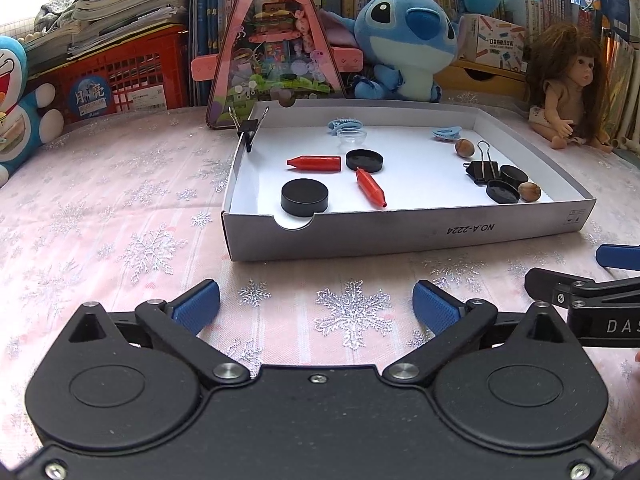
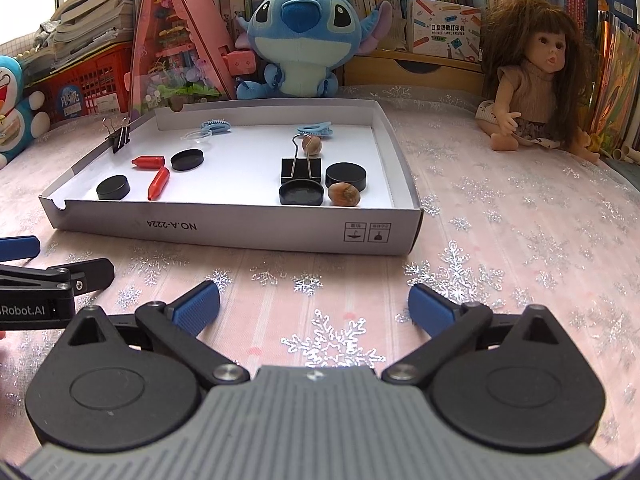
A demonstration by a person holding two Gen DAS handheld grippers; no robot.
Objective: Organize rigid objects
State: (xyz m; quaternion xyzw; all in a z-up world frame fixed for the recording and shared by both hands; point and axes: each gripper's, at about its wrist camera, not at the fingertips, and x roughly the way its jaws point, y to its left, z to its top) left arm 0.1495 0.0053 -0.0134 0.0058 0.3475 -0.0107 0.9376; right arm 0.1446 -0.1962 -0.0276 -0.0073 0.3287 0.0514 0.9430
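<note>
A shallow white box (image 1: 400,236) (image 2: 240,228) sits on the pink snowflake tablecloth. It holds two red caps (image 1: 316,163) (image 2: 158,182), several black round lids (image 1: 305,199) (image 2: 113,187), a black binder clip (image 1: 482,170) (image 2: 301,170), two hazelnuts (image 1: 529,191) (image 2: 344,194), two blue hair clips (image 1: 345,125) (image 2: 314,129) and a clear dish (image 1: 352,136). Another binder clip (image 1: 248,130) (image 2: 119,136) grips the left wall. My left gripper (image 1: 316,304) is open and empty, in front of the box. My right gripper (image 2: 314,302) is open and empty, also in front of it.
Behind the box stand a Stitch plush (image 1: 404,44) (image 2: 300,36), a pink triangular toy house (image 1: 272,48), a red crate (image 1: 120,76) and bookshelves. A doll (image 2: 532,80) sits at the right, a Doraemon plush (image 1: 16,108) at the left.
</note>
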